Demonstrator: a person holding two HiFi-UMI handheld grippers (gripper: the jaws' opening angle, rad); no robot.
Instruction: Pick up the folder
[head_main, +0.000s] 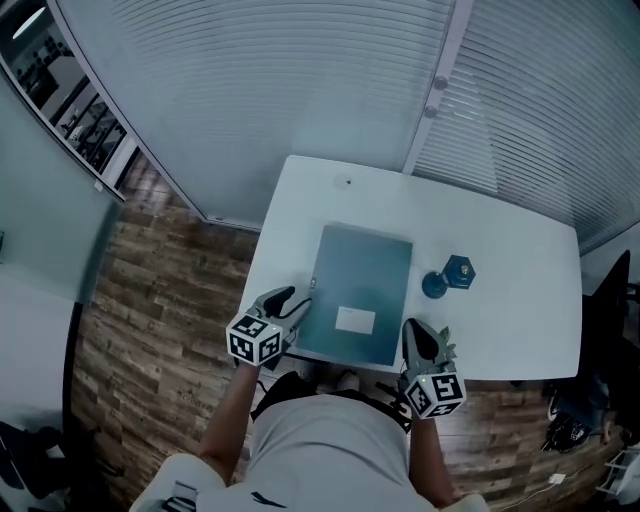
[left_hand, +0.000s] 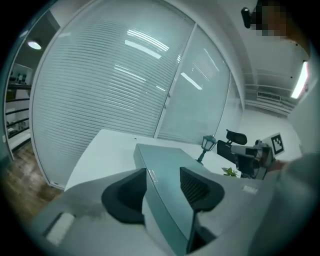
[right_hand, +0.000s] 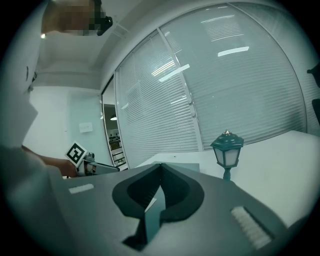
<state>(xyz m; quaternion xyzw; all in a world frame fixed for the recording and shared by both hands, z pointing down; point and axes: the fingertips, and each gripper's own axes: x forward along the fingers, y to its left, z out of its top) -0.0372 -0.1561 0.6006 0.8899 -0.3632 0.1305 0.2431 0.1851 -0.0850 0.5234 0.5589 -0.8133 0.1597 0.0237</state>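
Right gripper (right_hand: 160, 167) pinches folder (head_main: 360, 280) corner; left gripper (left_hand: 164, 171) partly open (straddling edge).

White tabletop (head_main: 500, 300), on my head view from steeply above, carries a small teal lantern (head_main: 458, 271), upright, toward frame R and well clear of the edges. Behind the tabletop I've got slatted blinds (head_main: 300, 90) across glass panels, split by a pale vertical post (head_main: 440, 85). Wood-plank floor (head_main: 160, 300) runs along frame L. Shelving (head_main: 85, 120) shows top L, too small for detail. Black chair (head_main: 612, 300) sits at the tabletop's R end, w/ dark clutter (head_main: 570, 432) on the floor nearby.
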